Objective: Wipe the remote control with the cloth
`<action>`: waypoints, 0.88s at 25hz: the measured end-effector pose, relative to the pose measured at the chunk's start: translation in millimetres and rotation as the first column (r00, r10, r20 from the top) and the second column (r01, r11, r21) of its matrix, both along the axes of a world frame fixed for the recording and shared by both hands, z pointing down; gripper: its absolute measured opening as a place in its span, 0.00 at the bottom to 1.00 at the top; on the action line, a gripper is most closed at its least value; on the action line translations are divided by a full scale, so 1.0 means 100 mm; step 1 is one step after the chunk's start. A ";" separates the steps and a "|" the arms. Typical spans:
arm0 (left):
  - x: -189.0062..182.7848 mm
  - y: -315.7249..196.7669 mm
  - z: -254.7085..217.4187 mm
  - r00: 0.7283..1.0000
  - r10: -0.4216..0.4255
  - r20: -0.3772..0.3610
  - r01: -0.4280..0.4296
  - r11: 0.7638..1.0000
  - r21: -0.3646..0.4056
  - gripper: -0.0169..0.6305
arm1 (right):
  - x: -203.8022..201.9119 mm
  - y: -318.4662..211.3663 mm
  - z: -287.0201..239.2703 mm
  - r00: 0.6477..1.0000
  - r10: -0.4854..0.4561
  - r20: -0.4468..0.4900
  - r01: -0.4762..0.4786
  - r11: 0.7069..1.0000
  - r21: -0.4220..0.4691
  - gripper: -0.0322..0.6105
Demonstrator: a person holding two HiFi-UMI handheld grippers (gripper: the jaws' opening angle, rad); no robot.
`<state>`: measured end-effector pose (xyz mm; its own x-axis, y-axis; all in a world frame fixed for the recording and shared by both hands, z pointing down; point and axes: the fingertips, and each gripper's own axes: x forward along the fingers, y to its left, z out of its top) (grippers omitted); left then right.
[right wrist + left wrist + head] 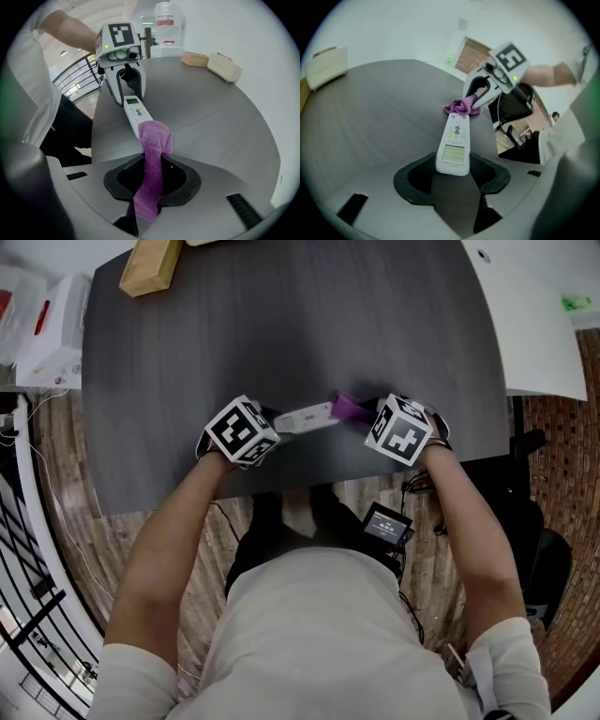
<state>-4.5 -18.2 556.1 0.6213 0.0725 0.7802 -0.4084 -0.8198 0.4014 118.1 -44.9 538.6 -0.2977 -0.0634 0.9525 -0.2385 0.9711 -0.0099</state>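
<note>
A white remote control (307, 417) with a small screen lies across the dark grey table's near edge (187, 479). My left gripper (452, 169) is shut on the screen end of the remote control (454, 143), one pad on each side. My right gripper (149, 180) is shut on a purple cloth (152, 159), whose bunched end rests on the remote control's (135, 110) far end. The same cloth (349, 409) shows as a purple wad between the two marker cubes, and the cloth (461, 107) covers the remote's tip in the left gripper view.
A wooden block (150, 265) lies at the table's far left corner. Two pale blocks (213, 63) and a plastic bottle (167, 21) stand at the table's far end in the right gripper view. A white table (530, 324) adjoins on the right. Below the near edge is brick-patterned floor (80, 540).
</note>
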 end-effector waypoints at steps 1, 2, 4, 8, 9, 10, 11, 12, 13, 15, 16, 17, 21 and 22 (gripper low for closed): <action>0.00 -0.02 -0.01 0.998 -0.057 -0.038 0.054 0.995 -0.079 0.36 | -0.01 -0.01 -0.03 1.000 0.025 0.018 -0.025 1.000 0.004 0.18; 0.00 -0.03 -0.03 0.988 -0.130 -0.078 0.113 0.975 -0.189 0.36 | -0.03 -0.01 -0.06 0.998 0.050 0.041 -0.050 0.999 0.007 0.18; 0.00 -0.03 -0.10 0.945 -0.300 -0.132 0.212 0.865 -0.454 0.36 | -0.10 -0.02 -0.13 0.992 0.089 0.092 -0.090 0.996 0.009 0.18; -0.04 -0.04 -0.17 0.791 -0.598 -0.133 0.285 0.551 -0.784 0.36 | -0.36 -0.02 -0.18 0.978 0.110 0.176 -0.115 0.993 0.017 0.18; -0.05 -0.05 -0.18 0.754 -0.644 -0.132 0.282 0.498 -0.820 0.36 | -0.43 -0.01 -0.16 0.975 0.111 0.192 -0.116 0.993 0.014 0.18; -0.06 -0.06 -0.20 0.728 -0.672 -0.138 0.276 0.471 -0.838 0.36 | -0.51 0.01 -0.15 0.972 0.111 0.207 -0.115 0.993 0.009 0.18; -0.06 -0.05 -0.21 0.720 -0.677 -0.152 0.273 0.478 -0.835 0.36 | -0.60 0.02 -0.13 0.969 0.107 0.221 -0.111 0.994 0.004 0.18; -0.06 -0.05 -0.22 0.729 -0.662 -0.172 0.275 0.513 -0.813 0.36 | -0.69 0.04 -0.12 0.967 0.101 0.233 -0.104 0.995 0.000 0.18; -0.06 -0.03 -0.22 0.749 -0.634 -0.192 0.280 0.565 -0.776 0.37 | -0.78 0.05 -0.12 0.965 0.093 0.247 -0.096 0.995 -0.001 0.18; -0.07 -0.02 -0.23 0.791 -0.574 -0.214 0.296 0.664 -0.687 0.40 | -0.95 0.05 -0.16 0.958 0.079 0.275 -0.082 0.997 0.001 0.18; -0.09 -0.04 -0.23 0.803 -0.555 -0.218 0.308 0.699 -0.646 0.41 | -1.03 0.04 -0.17 0.955 0.074 0.286 -0.077 0.997 -0.001 0.18; -0.10 -0.06 -0.23 0.806 -0.549 -0.222 0.322 0.722 -0.613 0.41 | -1.10 0.04 -0.18 0.954 0.068 0.292 -0.070 0.998 -0.004 0.18; -0.16 -0.17 -0.24 0.774 -0.582 -0.250 0.379 0.743 -0.552 0.41 | -1.26 0.03 -0.18 0.959 0.040 0.279 -0.040 0.999 -0.006 0.18; -0.17 -0.18 -0.24 0.773 -0.582 -0.252 0.388 0.749 -0.538 0.39 | -1.26 0.01 -0.18 0.960 0.040 0.278 -0.041 0.999 -0.004 0.18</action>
<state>-21.7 -36.6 532.5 0.9000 -0.0593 0.4318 -0.4322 -0.2485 0.8669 -8.2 -44.2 520.5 -0.5483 -0.0822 0.8322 -0.2656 0.9608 -0.0801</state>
